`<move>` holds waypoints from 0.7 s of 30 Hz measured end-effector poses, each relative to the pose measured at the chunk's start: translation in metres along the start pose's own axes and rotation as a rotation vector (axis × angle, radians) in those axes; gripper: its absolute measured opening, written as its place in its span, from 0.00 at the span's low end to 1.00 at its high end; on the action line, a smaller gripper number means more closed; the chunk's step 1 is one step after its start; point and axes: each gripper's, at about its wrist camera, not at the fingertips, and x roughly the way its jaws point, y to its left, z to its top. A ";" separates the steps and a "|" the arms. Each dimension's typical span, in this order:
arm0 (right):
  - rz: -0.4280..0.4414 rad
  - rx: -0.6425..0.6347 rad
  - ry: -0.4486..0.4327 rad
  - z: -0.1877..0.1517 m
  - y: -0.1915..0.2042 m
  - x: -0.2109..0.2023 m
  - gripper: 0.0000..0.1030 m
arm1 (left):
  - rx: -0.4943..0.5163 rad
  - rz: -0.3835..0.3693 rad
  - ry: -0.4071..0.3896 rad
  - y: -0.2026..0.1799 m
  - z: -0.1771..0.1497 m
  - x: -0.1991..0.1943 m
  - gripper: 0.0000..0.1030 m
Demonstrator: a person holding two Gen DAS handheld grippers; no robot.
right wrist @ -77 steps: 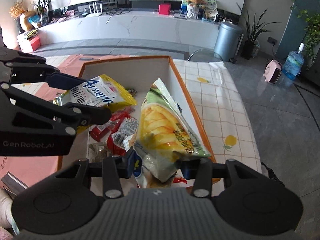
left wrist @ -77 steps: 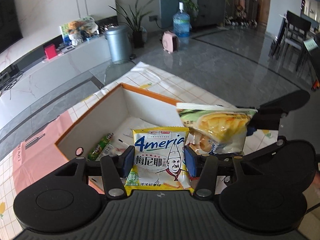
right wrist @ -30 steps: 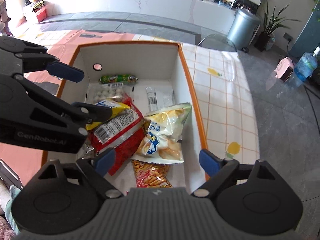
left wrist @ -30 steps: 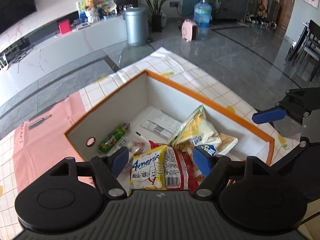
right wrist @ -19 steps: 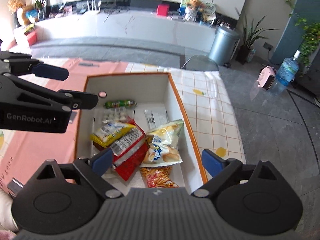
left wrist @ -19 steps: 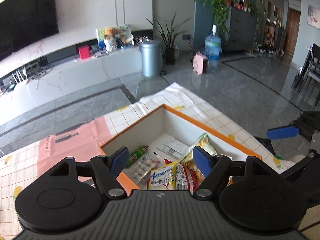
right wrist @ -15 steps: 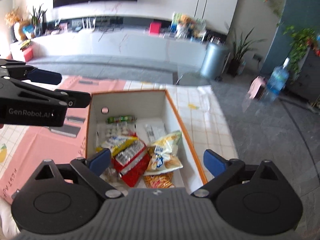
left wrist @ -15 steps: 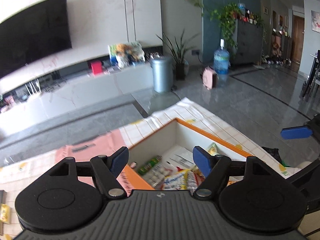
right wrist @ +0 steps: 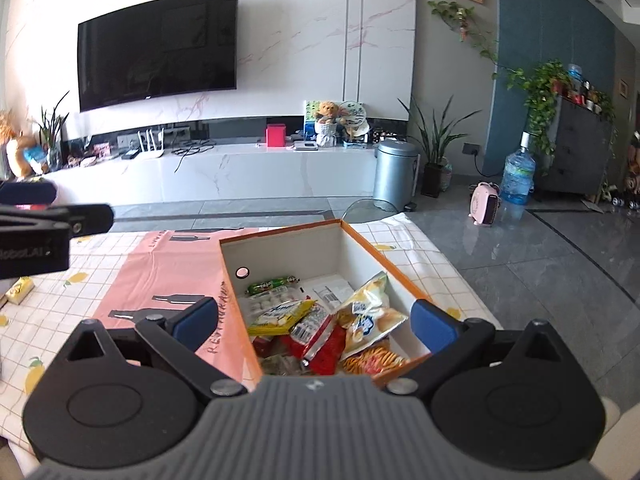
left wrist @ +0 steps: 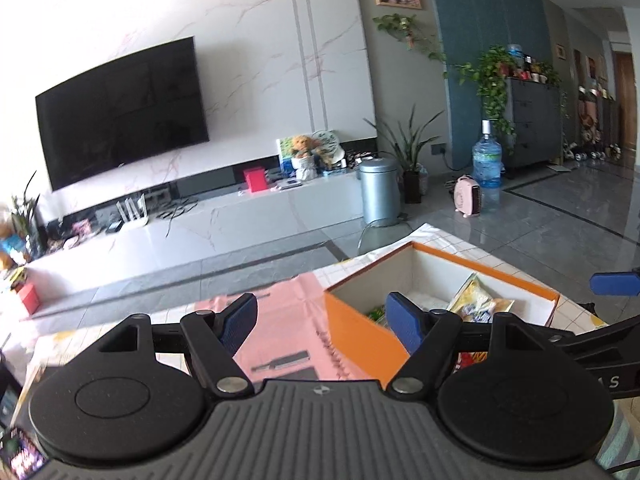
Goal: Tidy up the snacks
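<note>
Living room, marble TV wall behind; bench (right wrist: 420, 240) under a checked cloth with a pink mat (right wrist: 160, 276). Right gripper (right wrist: 312, 322): released, jaws spread to their widest, nothing between them; it hangs above the near end of the box (right wrist: 280, 240), tilted down toward it. Left gripper (left wrist: 320, 322): released, jaws wide and empty; it sits to the left of the box over the pink mat, angled gently downward, its black body showing at the left edge of the right wrist view. Box: orange outside, white inside, open top, resting on the bench. Snacks, all inside the box: yellow bag (right wrist: 280, 314), red pack (right wrist: 324, 340), chip bag (right wrist: 368, 316), cracker pack (right wrist: 372, 360), green tube (right wrist: 272, 283) by the far wall, a pale pack of white sweets (right wrist: 270, 298) beside it. They lie loosely heaped, overlapping, not in rows. Progress, as judged: snacks on this side of the bench appear gathered, and both grippers are free. Left to do: one small yellow item (right wrist: 18, 290) lies on the cloth at far left, well apart from the box; what it is cannot be told, and it may need collecting.
</note>
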 end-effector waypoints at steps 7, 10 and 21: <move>0.003 0.016 -0.005 -0.026 0.018 -0.007 0.96 | -0.051 0.051 0.051 0.013 -0.028 -0.003 0.86; -0.010 -0.020 -0.005 -0.036 0.027 -0.007 0.96 | -0.050 0.044 0.081 0.015 -0.039 -0.002 0.86; 0.019 -0.072 0.028 -0.059 0.041 -0.005 0.96 | -0.093 0.053 0.176 0.026 -0.078 -0.001 0.86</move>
